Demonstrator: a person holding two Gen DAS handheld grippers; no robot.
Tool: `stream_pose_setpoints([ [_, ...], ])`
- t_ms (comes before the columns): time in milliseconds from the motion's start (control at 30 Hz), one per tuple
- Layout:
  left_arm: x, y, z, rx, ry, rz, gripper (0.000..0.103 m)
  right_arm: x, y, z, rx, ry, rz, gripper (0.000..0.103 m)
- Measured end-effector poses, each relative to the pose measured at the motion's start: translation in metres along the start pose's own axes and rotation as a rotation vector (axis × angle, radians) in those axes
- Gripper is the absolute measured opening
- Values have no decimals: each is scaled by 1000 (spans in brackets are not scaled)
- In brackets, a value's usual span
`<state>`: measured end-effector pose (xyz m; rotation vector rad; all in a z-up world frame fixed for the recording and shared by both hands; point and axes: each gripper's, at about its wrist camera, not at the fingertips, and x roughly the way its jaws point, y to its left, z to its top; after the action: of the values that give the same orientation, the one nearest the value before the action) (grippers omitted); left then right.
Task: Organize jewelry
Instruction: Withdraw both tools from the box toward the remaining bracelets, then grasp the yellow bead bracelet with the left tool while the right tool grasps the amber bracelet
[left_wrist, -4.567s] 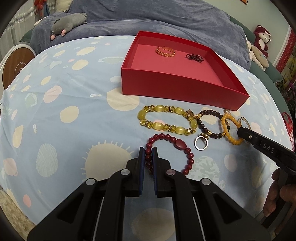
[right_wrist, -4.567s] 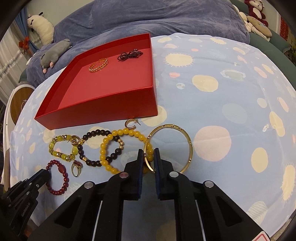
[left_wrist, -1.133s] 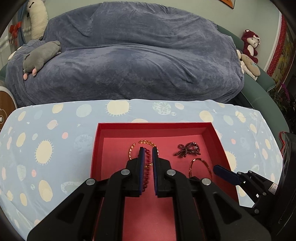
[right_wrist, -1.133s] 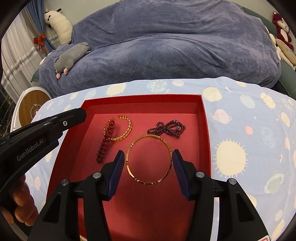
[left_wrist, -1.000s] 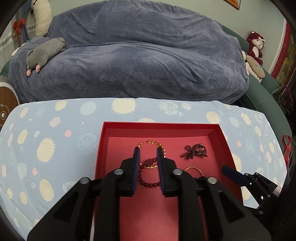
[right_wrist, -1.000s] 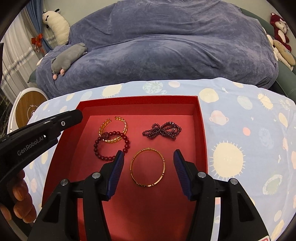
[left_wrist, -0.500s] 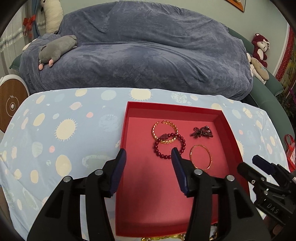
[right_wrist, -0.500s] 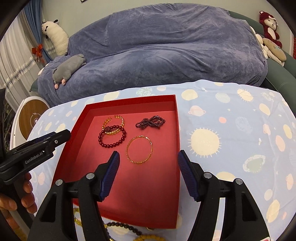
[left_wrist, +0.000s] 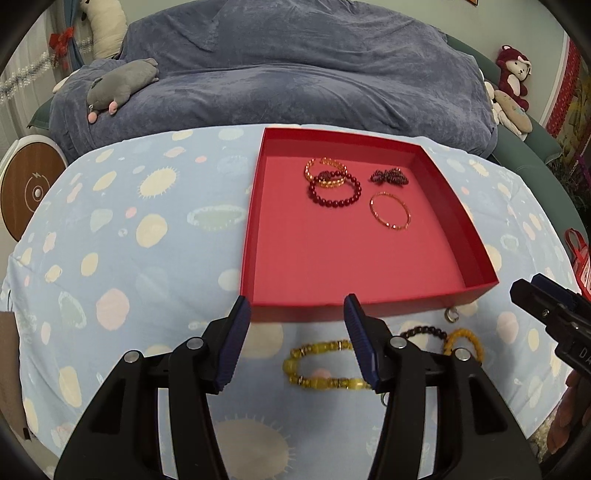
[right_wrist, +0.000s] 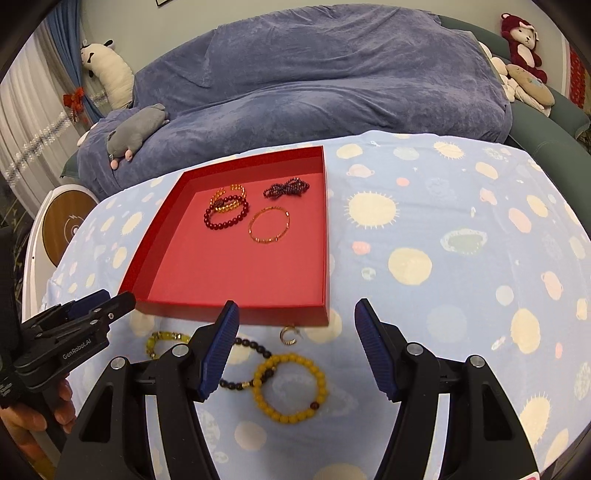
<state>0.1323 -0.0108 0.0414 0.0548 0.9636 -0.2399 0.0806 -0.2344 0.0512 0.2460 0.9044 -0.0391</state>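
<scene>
A red tray (left_wrist: 476, 243) (right_wrist: 325, 236) on the spotted cloth holds a dark red bead bracelet (left_wrist: 334, 192) (right_wrist: 225, 216), a thin gold bangle (left_wrist: 390, 215) (right_wrist: 269, 224), an orange bracelet (left_wrist: 325, 171) and a dark bow (left_wrist: 389, 176) (right_wrist: 286, 189). In front of the tray lie a yellow stone bracelet (left_wrist: 321, 365), a dark bead bracelet (right_wrist: 247, 365), an amber bead bracelet (right_wrist: 290, 387) and a small ring (right_wrist: 288, 335). My left gripper (left_wrist: 297, 341) is open and empty above the yellow bracelet. My right gripper (right_wrist: 295, 347) is open and empty above the amber bracelet.
A blue-covered sofa (left_wrist: 295, 92) with a grey plush toy (left_wrist: 118, 86) stands behind the table. More plush toys (right_wrist: 524, 33) sit at the far right. A round wooden disc (left_wrist: 26, 192) stands at the left. The table's edge curves close on both sides.
Both grippers let go of the red bracelet and the gold bangle in the tray, opened wide and pulled back toward the near side, over the loose bracelets.
</scene>
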Motion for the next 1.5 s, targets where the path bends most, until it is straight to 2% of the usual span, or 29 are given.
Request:
stream_pose_setpoints([
  [400, 30, 0, -44, -62, 72, 11, 50, 6, -9, -65, 112, 91, 4, 63],
  [767, 39, -3, -48, -71, 58, 45, 49, 18, -11, -68, 123, 111, -11, 63],
  [867, 38, -2, -49, -79, 48, 56, 41, 22, -12, -67, 120, 111, -23, 62],
  [1067, 35, 0, -52, -80, 45, 41, 19, 35, -11, -61, 102, 127, -37, 48],
  [1167, 35, -2, -52, -72, 47, 28, 12, 41, -10, -59, 90, 130, -48, 43],
  [1367, 33, -6, -55, -68, 51, -5, 10, 46, -6, -58, 51, 130, -85, 33],
  [1500, 30, -8, -58, -71, 60, -19, 10, 46, -7, -60, 34, 131, -102, 20],
])
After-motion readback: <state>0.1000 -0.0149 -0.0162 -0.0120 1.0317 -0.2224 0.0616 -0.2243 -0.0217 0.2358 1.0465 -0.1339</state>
